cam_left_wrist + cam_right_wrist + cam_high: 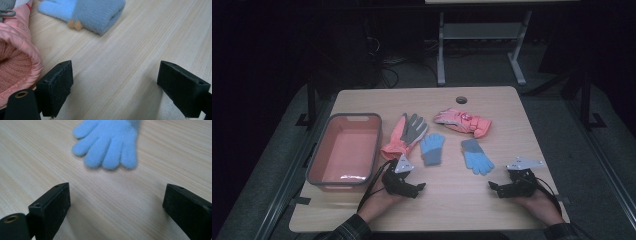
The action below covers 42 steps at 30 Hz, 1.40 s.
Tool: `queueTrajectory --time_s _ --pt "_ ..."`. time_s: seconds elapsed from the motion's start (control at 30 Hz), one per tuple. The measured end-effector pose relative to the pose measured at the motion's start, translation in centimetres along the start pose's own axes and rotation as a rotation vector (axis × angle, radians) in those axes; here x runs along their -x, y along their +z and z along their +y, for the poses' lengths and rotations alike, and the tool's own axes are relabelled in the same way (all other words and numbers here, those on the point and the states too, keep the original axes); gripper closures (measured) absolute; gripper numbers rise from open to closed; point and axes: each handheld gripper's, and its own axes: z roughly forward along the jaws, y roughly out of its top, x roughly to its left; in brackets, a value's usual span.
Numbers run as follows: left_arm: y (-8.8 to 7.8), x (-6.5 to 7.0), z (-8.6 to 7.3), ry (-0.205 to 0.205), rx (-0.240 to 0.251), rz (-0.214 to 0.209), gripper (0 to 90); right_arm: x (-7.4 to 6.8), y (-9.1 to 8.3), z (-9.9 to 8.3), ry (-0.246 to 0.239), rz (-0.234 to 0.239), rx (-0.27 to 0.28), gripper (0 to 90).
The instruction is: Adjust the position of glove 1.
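We work at a pale wooden table (492, 210) in a dark room, with a metal table frame beyond its far edge. A salmon-coloured bin (343, 151) sits at the left, empty as far as we can see. Four gloves lie across the middle: a pink and grey ski glove (403, 136) just right of the bin, a pink padded glove (463, 121) farther back, and two blue knit gloves, the left one (432, 148) and the right one (476, 156), well apart from each other.

Our left gripper (418, 187) rests near the table's near edge, jaws spread wide over bare wood, nothing between them; the ski glove's cuff (15, 72) sits just beside its left jaw. Our right gripper (493, 187) also stands spread and empty, the right knit glove's fingers (107, 150) lying ahead of it.

Judging from here, the soft knit could slip from a shallow pinch, or the jaws might catch only a fingertip and let the glove trail. The left gripper could also snag the ski cuff by mistake.
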Motion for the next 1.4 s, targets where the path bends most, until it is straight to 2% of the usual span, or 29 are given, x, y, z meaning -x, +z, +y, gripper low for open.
queueTrajectory --time_s 0.2,0.3,0.37,0.4,0.53,0.57,0.6,0.63,0.67,0.7,0.73,0.77,0.87,0.93,1.03,1.17,1.4 --pt "0.0 0.0 0.0 0.002 -0.001 -0.002 12.6 0.0 0.0 0.1 -0.004 0.003 -0.009 7.6" --pt "-0.1 -0.1 -0.1 0.012 0.001 -0.007 12.6 0.0 -0.3 0.6 0.012 0.005 -0.044 15.2" --pt "-0.1 -0.1 -0.1 0.015 0.001 -0.007 12.6 0.1 -0.4 0.7 0.014 0.011 -0.042 15.6" --pt "-0.1 -0.1 -0.1 0.018 -0.002 -0.008 12.6 0.1 -0.9 1.1 0.041 0.027 -0.035 21.8" --pt "-0.1 -0.1 -0.1 0.016 0.001 -0.01 12.6 0.2 -1.2 1.6 0.033 0.027 -0.016 32.2" --pt "-0.1 -0.1 -0.1 0.013 0.005 -0.012 12.6 0.1 -1.2 2.2 0.034 0.031 -0.011 42.7" --pt "-0.1 -0.1 -0.1 0.015 0.004 -0.011 12.7 0.1 -1.2 2.5 0.028 0.03 0.0 48.3" --pt "-0.1 -0.1 -0.1 0.015 0.004 -0.011 12.6 0.1 -1.2 2.5 0.028 0.03 0.0 48.3" --pt "-0.1 -0.1 -0.1 0.016 0.003 -0.011 12.7 0.0 -1.4 3.1 0.021 0.039 0.014 63.0" --pt "-0.1 -0.1 -0.1 0.016 0.003 -0.011 12.6 0.0 -1.4 3.1 0.021 0.039 0.014 63.0" --pt "-0.1 -0.1 -0.1 0.015 0.003 -0.011 12.6 -0.1 -1.4 3.4 0.017 0.04 0.023 69.1" --pt "-0.1 -0.1 -0.1 0.016 0.004 -0.011 12.6 -0.2 -1.3 4.2 0.023 0.051 0.031 80.0" --pt "-0.1 -0.1 -0.1 0.014 0.007 -0.01 12.7 -0.5 -0.7 4.9 0.017 0.073 0.019 89.2" --pt "0.0 -0.1 -0.1 0.01 0.007 -0.012 12.7 -0.6 -0.3 5.3 0.023 0.091 0.013 89.7" --pt "-0.1 -0.1 -0.1 0.01 0.007 -0.012 12.7 -0.8 0.6 6.2 0.007 0.096 0.009 89.8" --pt "-0.1 -0.1 -0.1 0.008 0.004 -0.012 12.7 -0.8 1.9 7.6 0.016 0.11 0.008 89.8" --pt "-0.1 -0.1 -0.1 0.009 0.006 -0.012 12.7 -0.7 3.9 9.2 0.015 0.115 -0.016 89.7"
